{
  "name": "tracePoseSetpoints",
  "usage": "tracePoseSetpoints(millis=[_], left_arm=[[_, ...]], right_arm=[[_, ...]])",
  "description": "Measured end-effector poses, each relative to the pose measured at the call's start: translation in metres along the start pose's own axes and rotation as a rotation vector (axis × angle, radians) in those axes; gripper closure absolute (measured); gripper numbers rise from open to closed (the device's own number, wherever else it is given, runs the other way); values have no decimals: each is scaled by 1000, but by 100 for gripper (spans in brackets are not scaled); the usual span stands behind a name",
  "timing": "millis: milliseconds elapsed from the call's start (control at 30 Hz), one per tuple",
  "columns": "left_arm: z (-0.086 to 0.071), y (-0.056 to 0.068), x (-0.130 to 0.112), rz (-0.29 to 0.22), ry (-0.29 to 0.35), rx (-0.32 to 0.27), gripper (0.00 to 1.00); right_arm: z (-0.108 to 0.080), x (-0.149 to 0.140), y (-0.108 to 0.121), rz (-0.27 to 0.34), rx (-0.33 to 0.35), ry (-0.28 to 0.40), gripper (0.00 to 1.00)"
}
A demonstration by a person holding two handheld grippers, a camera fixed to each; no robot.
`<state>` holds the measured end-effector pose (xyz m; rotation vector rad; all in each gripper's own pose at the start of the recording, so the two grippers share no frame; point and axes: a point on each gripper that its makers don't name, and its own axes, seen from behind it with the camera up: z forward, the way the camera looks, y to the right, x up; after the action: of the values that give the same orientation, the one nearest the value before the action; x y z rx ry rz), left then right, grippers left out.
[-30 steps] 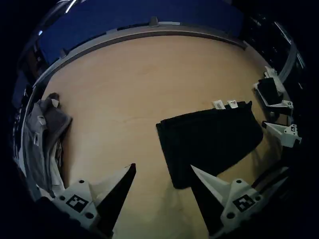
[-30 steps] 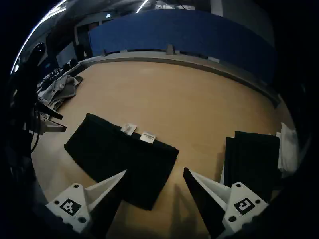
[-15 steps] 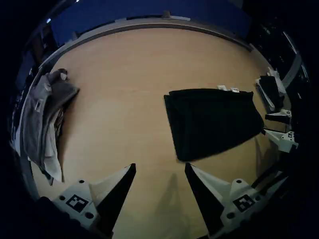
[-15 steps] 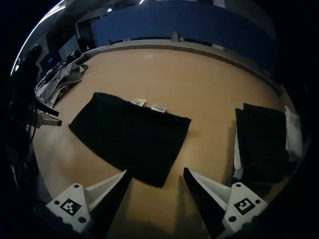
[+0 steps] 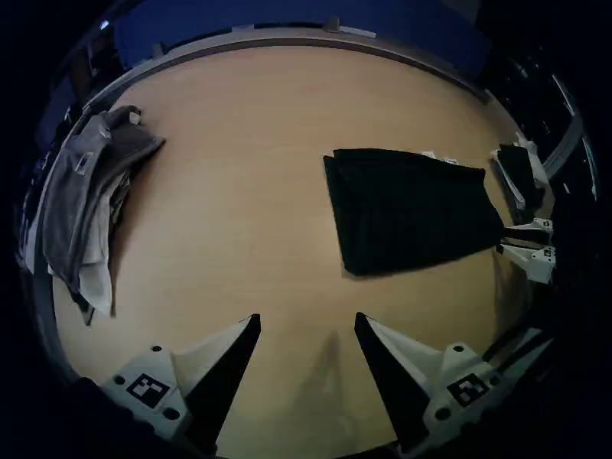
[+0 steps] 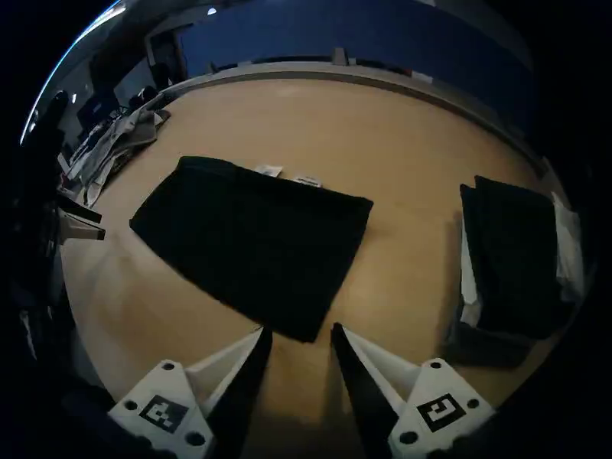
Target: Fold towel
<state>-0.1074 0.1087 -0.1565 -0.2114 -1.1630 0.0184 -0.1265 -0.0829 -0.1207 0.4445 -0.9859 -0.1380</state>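
White tags (image 6: 268, 170) on the far edge of the towel (image 6: 252, 237) are too small to make out. Right of the towel, the folded stack (image 6: 512, 260) sinks into darkness on its outer side — layers uncountable.

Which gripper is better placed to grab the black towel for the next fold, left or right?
Probably the right. The right gripper points at the black towel's near corner, just short of it. The left gripper faces the table, with the towel farther off to its side.

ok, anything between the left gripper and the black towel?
No, just bare table between the left gripper and the black towel, seen in the left gripper view.
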Motion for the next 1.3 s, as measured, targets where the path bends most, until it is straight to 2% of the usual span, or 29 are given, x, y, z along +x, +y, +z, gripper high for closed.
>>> tracePoseSetpoints(millis=[133,467,800,1100,1300], left_arm=[[-2,0,-1,-3,2,-4,9],[-2,2,-4,-2,-1,-7,9],[-1,1,-8,-6,-6,-12,9],[0,5,-8,-6,-6,-21,9],[-1,4,-6,-4,-4,-18,9]], right_arm=[[1,-1,1,2,2,-2,51],[0,-2,2,15,-2,0,89],[-2,-3,1,3,9,-7,96],[-4,1,1,12,3,0,98],[-13,15,-2,7,11,27,98]])
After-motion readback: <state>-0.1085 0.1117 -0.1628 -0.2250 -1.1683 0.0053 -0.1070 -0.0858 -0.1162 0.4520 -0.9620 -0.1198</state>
